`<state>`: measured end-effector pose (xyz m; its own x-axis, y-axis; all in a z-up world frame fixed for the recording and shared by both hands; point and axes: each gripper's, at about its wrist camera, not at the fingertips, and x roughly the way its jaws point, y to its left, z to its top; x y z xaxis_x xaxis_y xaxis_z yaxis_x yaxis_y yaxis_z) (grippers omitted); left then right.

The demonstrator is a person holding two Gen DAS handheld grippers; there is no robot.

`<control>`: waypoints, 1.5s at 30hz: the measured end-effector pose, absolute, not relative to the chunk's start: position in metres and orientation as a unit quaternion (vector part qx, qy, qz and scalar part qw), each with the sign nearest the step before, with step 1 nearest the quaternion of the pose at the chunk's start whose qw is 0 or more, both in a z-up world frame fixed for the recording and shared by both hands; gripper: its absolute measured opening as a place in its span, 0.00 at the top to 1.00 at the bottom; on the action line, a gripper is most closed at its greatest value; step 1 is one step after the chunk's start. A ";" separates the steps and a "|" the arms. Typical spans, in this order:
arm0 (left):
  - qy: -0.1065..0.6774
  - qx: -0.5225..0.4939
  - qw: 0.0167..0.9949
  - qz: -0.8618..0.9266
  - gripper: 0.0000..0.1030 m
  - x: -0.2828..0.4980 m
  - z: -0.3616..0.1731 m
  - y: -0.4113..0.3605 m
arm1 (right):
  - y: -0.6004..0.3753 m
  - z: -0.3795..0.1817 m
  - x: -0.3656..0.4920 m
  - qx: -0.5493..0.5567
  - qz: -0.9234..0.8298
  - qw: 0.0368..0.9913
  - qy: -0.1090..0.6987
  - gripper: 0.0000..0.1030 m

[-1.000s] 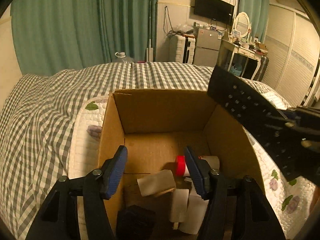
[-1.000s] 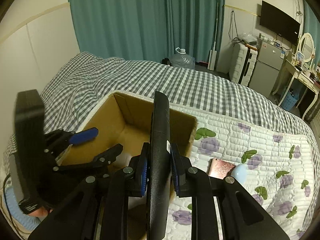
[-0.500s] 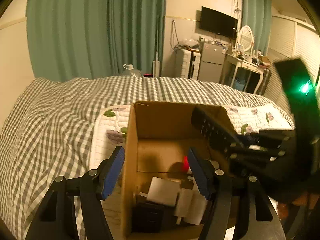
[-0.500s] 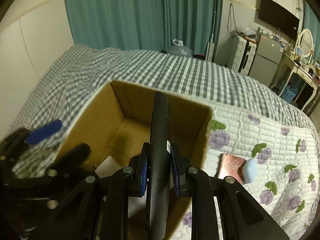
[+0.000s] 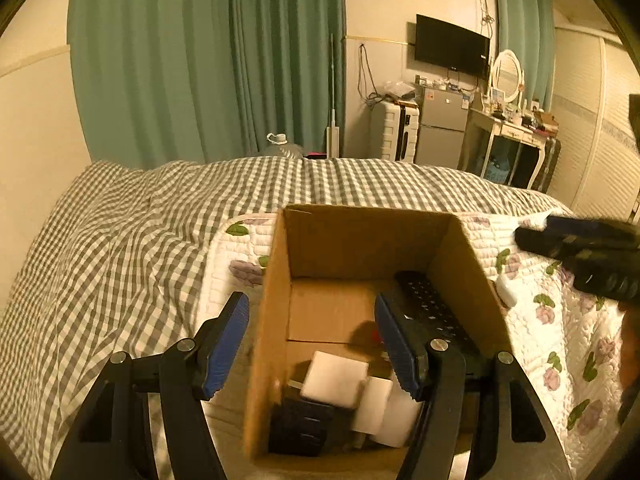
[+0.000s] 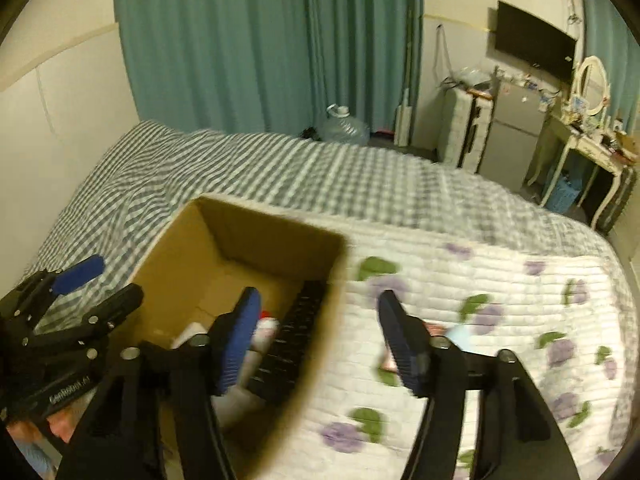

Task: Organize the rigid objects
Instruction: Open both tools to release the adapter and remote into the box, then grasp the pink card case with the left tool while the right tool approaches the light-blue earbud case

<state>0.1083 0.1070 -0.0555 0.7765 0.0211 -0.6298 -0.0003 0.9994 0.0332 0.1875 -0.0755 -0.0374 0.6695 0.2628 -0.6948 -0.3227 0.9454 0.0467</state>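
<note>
An open cardboard box (image 5: 360, 236) stands on the bed; it also shows in the right wrist view (image 6: 184, 256). A black remote control (image 5: 432, 308) leans inside against the box's right wall, also seen from the right wrist (image 6: 292, 340). White blocks (image 5: 336, 372), a black item (image 5: 300, 424) and a red-capped item lie in the box. My left gripper (image 5: 312, 340) is open and empty, straddling the box's left wall. My right gripper (image 6: 316, 336) is open and empty, straddling the box's right wall. It shows at the right edge of the left wrist view (image 5: 580, 248).
The box sits on a white quilted pad with purple flowers (image 6: 480, 280) over a grey checked blanket (image 5: 120, 232). A pinkish flat item and a pale blue object (image 6: 456, 332) lie on the pad right of the box. Green curtains, a fridge and a dresser stand behind.
My right gripper has opened and let go of the black remote, which now leans inside the box. The right gripper has shifted right. The left gripper stays open.
</note>
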 end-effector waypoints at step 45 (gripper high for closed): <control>0.462 0.091 0.882 -0.019 0.21 0.224 -0.204 -0.138 | -0.297 -0.140 0.256 -0.027 0.131 0.886 0.443 0.03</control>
